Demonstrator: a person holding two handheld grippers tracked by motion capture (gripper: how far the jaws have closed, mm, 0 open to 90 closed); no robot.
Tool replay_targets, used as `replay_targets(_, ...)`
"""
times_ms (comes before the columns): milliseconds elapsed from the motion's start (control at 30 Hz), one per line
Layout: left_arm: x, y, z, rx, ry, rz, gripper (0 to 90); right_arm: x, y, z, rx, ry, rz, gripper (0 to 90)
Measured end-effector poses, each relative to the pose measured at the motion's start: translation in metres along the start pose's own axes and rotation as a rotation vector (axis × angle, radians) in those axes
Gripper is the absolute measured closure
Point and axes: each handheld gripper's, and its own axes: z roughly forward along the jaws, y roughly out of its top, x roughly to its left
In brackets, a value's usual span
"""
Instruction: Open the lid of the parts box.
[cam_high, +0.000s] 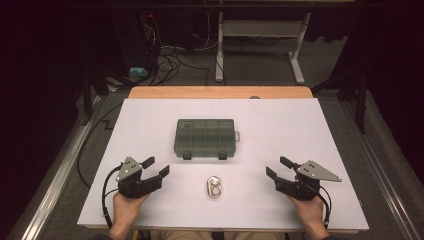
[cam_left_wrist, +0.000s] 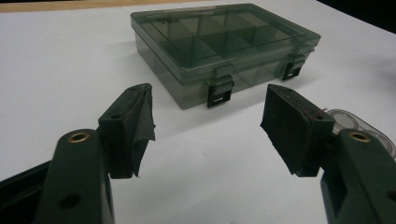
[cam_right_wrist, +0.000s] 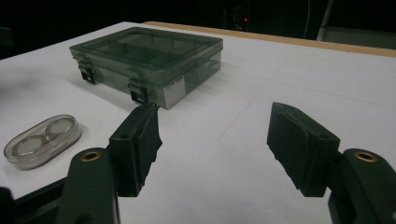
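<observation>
My left claw (cam_high: 156, 167) and right claw (cam_high: 278, 168) hover with jaws apart and empty over the white-covered bench (cam_high: 310, 130), flanking the small clear oval plastic case with two round discs inside (cam_high: 214, 187), which lies flat between them and just nearer me than their tips. Beyond that case sits the smoky-green translucent compartment box (cam_high: 205, 136), lid shut, its two black latches facing me, likely set so either claw can reach them head-on.

Quick count: one smoky compartment box (cam_high: 206, 137) at 12 o'clock, one small clear oval case (cam_high: 214, 187) at 6, two grippers.
</observation>
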Motion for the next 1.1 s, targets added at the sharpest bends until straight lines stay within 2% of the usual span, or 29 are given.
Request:
replay_targets(767, -0.007, 0.004, 0.014, 0.008, -0.041, 0.005, 36.3, 0.012, 0.008, 0.021, -0.003, 0.054, -0.008, 34.6)
replay_targets(933, -0.008, 0.006, 0.014, -0.011, -0.028, 0.004, 37.3, 0.016, 0.010, 0.026, -0.003, 0.073, 0.000, 34.6)
replay_targets(1100, -0.010, 0.006, 0.017, 0.000, -0.032, 0.009, 37.2, 0.018, 0.011, 0.029, 0.007, 0.086, 0.000, 34.7)
